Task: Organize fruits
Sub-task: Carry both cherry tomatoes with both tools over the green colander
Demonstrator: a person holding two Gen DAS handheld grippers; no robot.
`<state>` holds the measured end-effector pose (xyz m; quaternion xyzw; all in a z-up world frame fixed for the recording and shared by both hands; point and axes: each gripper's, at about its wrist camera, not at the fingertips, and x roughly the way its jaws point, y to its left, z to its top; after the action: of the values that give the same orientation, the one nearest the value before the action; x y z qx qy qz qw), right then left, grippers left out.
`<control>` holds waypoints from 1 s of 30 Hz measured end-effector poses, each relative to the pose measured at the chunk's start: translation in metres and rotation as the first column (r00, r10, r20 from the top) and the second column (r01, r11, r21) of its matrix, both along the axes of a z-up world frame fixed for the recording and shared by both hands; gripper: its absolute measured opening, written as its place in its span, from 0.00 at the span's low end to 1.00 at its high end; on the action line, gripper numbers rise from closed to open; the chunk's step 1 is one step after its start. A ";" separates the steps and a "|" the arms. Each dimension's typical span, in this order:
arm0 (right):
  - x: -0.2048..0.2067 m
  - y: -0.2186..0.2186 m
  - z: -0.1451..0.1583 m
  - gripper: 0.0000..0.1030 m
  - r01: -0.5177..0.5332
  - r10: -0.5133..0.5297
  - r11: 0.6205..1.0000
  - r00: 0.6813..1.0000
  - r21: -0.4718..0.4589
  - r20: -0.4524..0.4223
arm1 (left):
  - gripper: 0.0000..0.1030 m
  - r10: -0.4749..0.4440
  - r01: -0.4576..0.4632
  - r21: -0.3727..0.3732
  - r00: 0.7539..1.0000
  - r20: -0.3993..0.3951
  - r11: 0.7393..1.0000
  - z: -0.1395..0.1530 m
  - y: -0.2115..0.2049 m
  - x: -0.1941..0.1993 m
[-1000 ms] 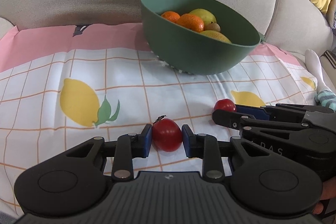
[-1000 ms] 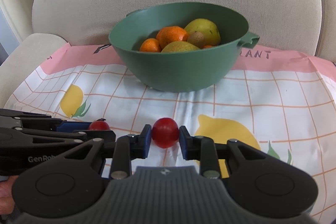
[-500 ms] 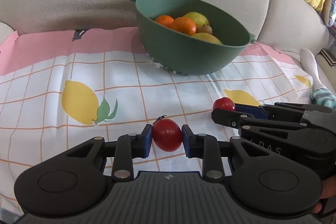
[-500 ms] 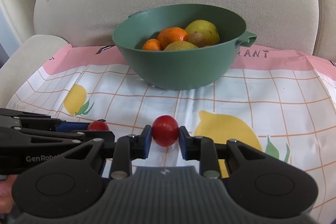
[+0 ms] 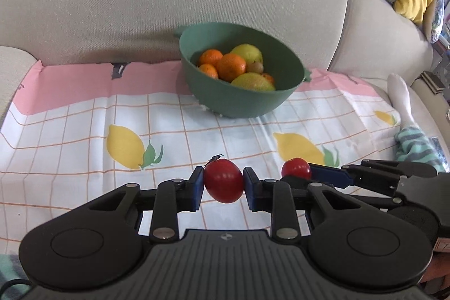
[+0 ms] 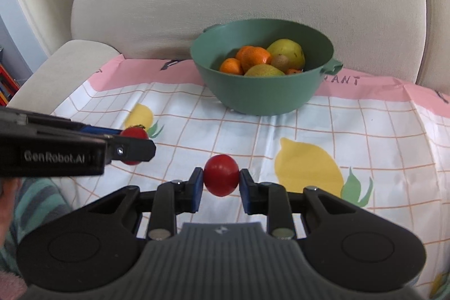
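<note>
We log left hand-held gripper [image 5: 223, 184] clamping glossy oval tomato [image 5: 223, 180], right hand-held gripper [image 6: 220, 183] clamping smooth round tomato [image 6: 221, 175], matte green plastic bowl [image 6: 261, 94] on checked cloth [image 6: 365, 125].

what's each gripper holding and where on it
Left gripper pinches a stemmed tomato across its sides; right gripper pinches a second tomato likewise.
</note>
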<state>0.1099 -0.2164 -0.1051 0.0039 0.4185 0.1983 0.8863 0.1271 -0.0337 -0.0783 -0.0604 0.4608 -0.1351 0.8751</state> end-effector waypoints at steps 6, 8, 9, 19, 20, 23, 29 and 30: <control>-0.007 -0.005 0.030 0.23 -0.012 0.010 1.000 0.998 0.026 0.063 | 0.32 -0.016 0.016 -0.004 0.999 0.035 1.000 0.030 -0.004 0.004; -0.006 -0.005 0.038 0.23 -0.016 0.014 1.000 0.997 0.027 0.082 | 0.32 -0.027 0.027 0.000 0.998 0.051 1.000 0.039 -0.007 0.007; -0.005 -0.006 0.042 0.23 -0.018 0.016 0.999 0.996 0.026 0.090 | 0.32 -0.032 0.032 0.002 0.998 0.058 0.999 0.043 -0.009 0.010; 0.024 -0.009 0.066 0.23 -0.030 0.030 1.000 0.989 -0.005 0.145 | 0.32 -0.074 0.071 0.038 0.990 0.117 0.997 0.067 -0.022 0.038; 0.026 -0.009 0.068 0.23 -0.029 0.030 1.000 0.988 -0.010 0.151 | 0.32 -0.078 0.073 0.041 0.990 0.121 0.996 0.068 -0.023 0.041; 0.039 -0.011 0.073 0.23 -0.031 0.035 0.999 0.985 -0.031 0.166 | 0.32 -0.084 0.077 0.058 0.987 0.136 0.995 0.072 -0.026 0.052; 0.068 -0.010 0.080 0.23 -0.037 0.055 0.995 0.978 -0.091 0.200 | 0.32 -0.086 0.075 0.077 0.984 0.154 0.994 0.074 -0.031 0.079; 0.074 -0.010 0.079 0.23 -0.036 0.056 0.994 0.978 -0.100 0.201 | 0.32 -0.087 0.074 0.085 0.984 0.155 0.994 0.073 -0.032 0.083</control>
<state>0.1843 -0.2266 -0.0259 -0.0687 0.3347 0.1978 0.9188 0.2105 -0.0657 -0.0051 0.0039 0.3969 -0.1566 0.9044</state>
